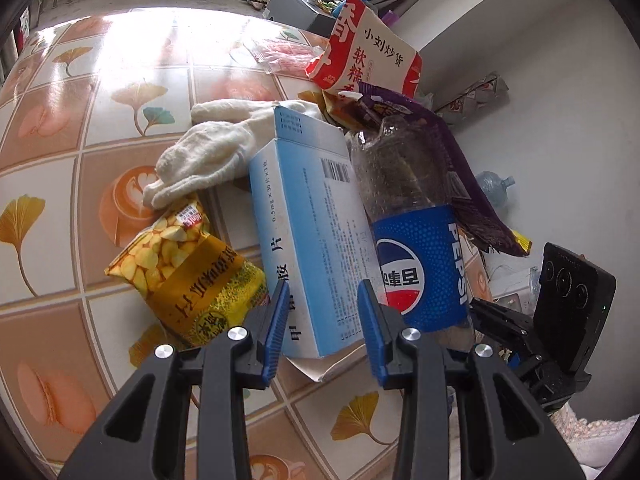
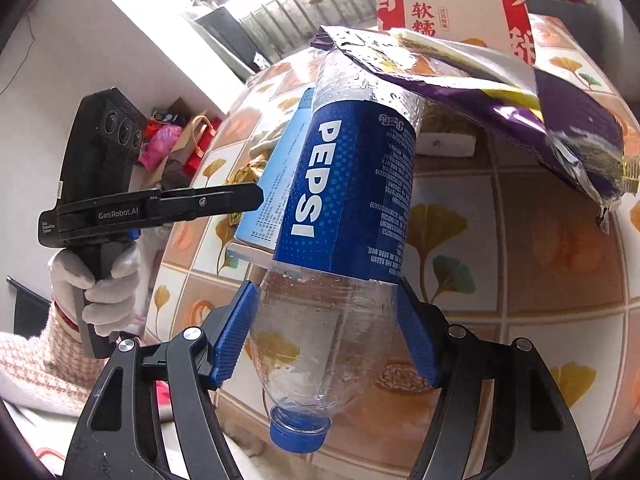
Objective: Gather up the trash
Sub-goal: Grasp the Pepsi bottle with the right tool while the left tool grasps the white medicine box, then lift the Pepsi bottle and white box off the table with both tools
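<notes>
Both tools are loaded, right tool [image 2: 326, 336] clamping the Pepsi bottle [image 2: 352, 184], left tool [image 1: 322, 320] pinching the blue box [image 1: 304, 216], while wrappers on the table [image 1: 80, 128] wait uncollected.

The table [image 1: 120, 128] (tile-patterned cloth with ginkgo leaves and coffee cups) carries a yellow snack bag [image 1: 188, 276], a white glove [image 1: 204, 156] and a clear wrapper [image 1: 280, 52] farther back.

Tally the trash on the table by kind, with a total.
Snack bags: 3 (yellow bag, red and white bag, purple bag)
Plastic bottles: 1 (Pepsi bottle)
Cardboard boxes: 1 (blue box)
White gloves: 1
Total: 6
</notes>
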Tool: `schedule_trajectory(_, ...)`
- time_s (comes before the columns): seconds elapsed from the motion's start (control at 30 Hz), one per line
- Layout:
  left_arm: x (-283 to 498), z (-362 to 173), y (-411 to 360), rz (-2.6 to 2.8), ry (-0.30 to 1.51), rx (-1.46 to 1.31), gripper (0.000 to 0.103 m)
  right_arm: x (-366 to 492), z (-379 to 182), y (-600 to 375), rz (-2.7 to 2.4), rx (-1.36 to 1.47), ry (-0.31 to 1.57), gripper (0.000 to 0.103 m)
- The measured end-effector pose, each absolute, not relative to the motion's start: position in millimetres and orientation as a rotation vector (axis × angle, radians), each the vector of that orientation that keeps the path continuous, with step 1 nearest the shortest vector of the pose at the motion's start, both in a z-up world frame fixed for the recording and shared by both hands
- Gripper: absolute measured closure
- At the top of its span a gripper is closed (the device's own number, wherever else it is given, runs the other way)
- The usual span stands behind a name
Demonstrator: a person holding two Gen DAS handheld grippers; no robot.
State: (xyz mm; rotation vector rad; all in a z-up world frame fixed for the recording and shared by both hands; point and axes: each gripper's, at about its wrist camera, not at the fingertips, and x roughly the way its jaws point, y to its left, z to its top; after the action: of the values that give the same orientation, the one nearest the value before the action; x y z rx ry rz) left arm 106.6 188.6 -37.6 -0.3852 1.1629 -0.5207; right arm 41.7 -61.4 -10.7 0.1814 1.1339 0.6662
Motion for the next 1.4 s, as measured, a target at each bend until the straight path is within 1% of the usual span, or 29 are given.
schedule_trajectory(0.27,75,-49,183,-0.567,1.239,-0.405,0.069,25,-11,-75,0.682,0.155,1.167,0.038)
schedule_trajectory(0.4,74,-36,185,-0.504,1.171,-0.357,0.069,24,-10,-84,0.639,0.13,1.172,0.038)
schedule_trajectory(0.43,75,-33,184,-0.492,1.156,-0.34,0.067,23,-10,-90,0.624,0.131,1.17,0.038)
schedule_trajectory(0.47,78,-31,181,-0.482,1.149,-0.323,0.06,24,-11,-94,0.61,0.137,1.168,0.038)
schedule_trajectory(0.53,84,-29,172,-0.451,1.136,-0.275,0.053,26,-13,-102,0.572,0.147,1.159,0.038)
schedule_trajectory(0.63,93,-30,149,-0.393,1.116,-0.178,0.036,25,-14,-106,0.534,0.15,1.144,0.038)
schedule_trajectory(0.7,99,-32,137,-0.37,1.107,-0.147,0.033,23,-14,-105,0.517,0.138,1.133,0.038)
schedule_trajectory(0.77,101,-37,132,-0.357,1.098,-0.14,0.026,21,-15,-102,0.498,0.116,1.125,0.038)
schedule_trajectory(0.93,119,-44,116,-0.26,1.102,-0.132,0.023,22,-18,-94,0.495,0.105,1.113,0.037)
schedule_trajectory(1.1,127,-51,98,-0.195,1.092,-0.077,0.023,21,-20,-90,0.501,0.089,1.097,0.037)
schedule_trajectory(1.3,123,-52,86,-0.2,1.044,0.022,0.024,14,-15,-100,0.535,0.05,1.09,0.038)
schedule_trajectory(1.4,114,-52,85,-0.253,1.057,0.04,0.025,9,-16,-101,0.573,0.028,1.103,0.038)
